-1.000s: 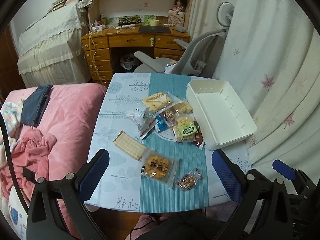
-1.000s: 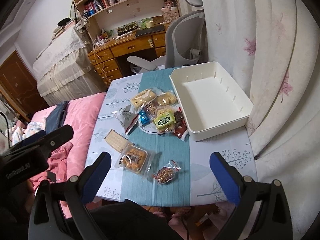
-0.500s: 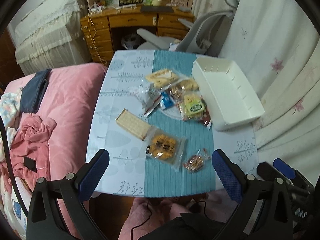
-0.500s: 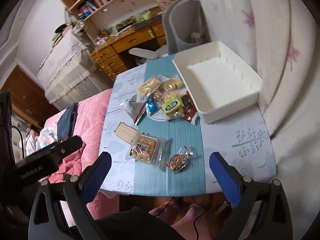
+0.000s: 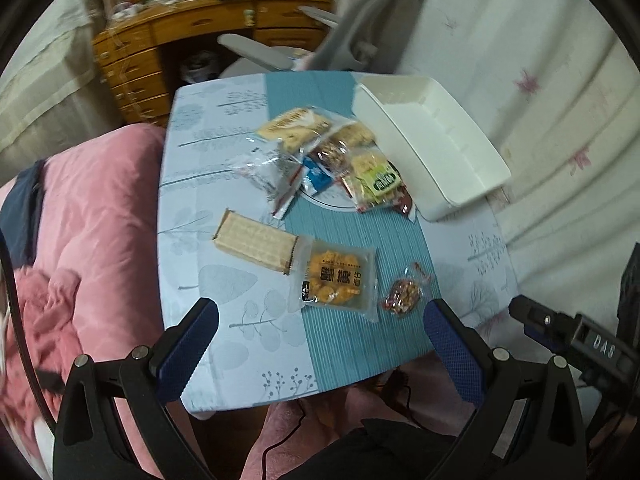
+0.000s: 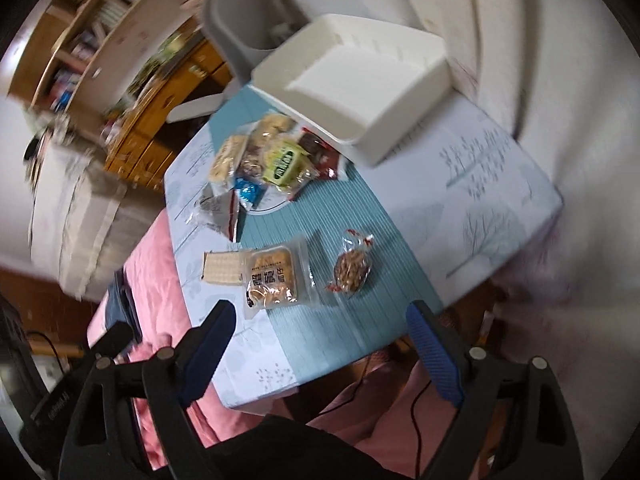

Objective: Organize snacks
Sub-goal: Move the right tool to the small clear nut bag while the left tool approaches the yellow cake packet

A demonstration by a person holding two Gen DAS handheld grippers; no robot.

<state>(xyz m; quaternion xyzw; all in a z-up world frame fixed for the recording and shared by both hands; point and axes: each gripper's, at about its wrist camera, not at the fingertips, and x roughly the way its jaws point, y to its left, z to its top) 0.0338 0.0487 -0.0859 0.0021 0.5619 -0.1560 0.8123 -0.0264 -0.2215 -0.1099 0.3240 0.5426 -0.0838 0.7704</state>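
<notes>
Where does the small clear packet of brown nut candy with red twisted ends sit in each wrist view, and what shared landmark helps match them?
Left wrist view: nut candy packet lies lower centre-right, on the teal stripe, right of the orange biscuit pack.
Right wrist view: nut candy packet lies at centre, again right of the orange biscuit pack.
Shared landmark: the white bin at the table's far right side.
</notes>
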